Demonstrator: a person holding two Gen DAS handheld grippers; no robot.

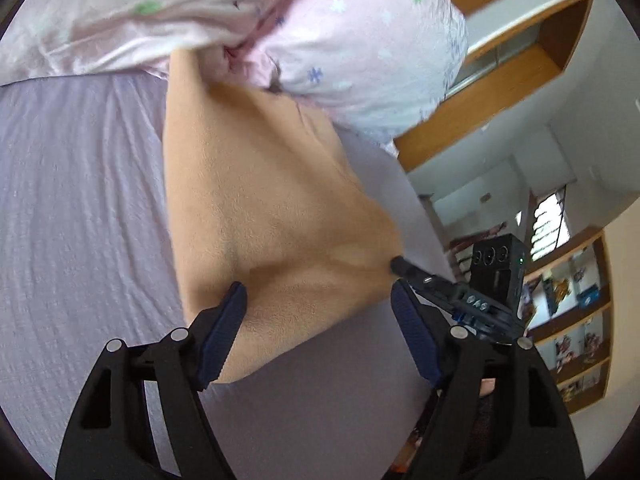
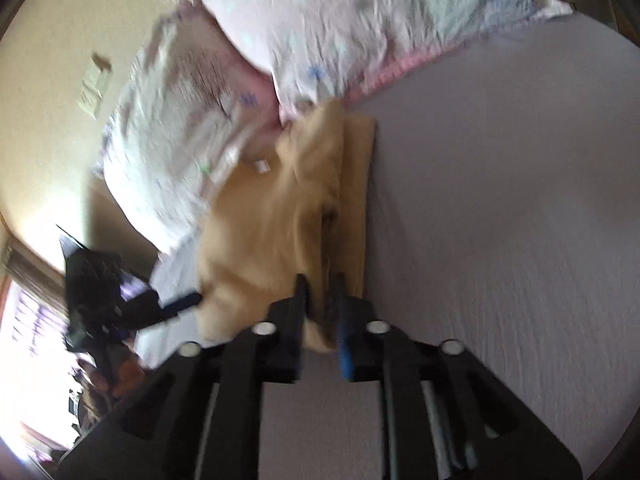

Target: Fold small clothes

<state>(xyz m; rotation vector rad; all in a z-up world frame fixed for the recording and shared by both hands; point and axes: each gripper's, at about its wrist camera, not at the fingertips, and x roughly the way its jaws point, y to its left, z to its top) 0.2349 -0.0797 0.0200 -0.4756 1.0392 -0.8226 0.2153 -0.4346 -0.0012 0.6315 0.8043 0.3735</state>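
A tan fleece garment (image 1: 272, 200) lies on the lilac bed sheet (image 1: 80, 200), its far end against the pillows. My left gripper (image 1: 320, 300) is open, its blue-padded fingers either side of the garment's near edge, not closed on it. The right gripper (image 1: 400, 266) shows at the garment's right corner in the left wrist view. In the right wrist view my right gripper (image 2: 322, 296) is shut on a raised fold of the tan garment (image 2: 280, 216). The left gripper (image 2: 180, 304) shows there at the garment's left side. That view is blurred.
Pink-and-white patterned pillows (image 1: 340, 40) lie at the head of the bed, also in the right wrist view (image 2: 360, 20). Wooden shelves (image 1: 568, 320) and a window stand beyond the bed's right edge. A cream wall with a switch plate (image 2: 94, 88) is behind the pillows.
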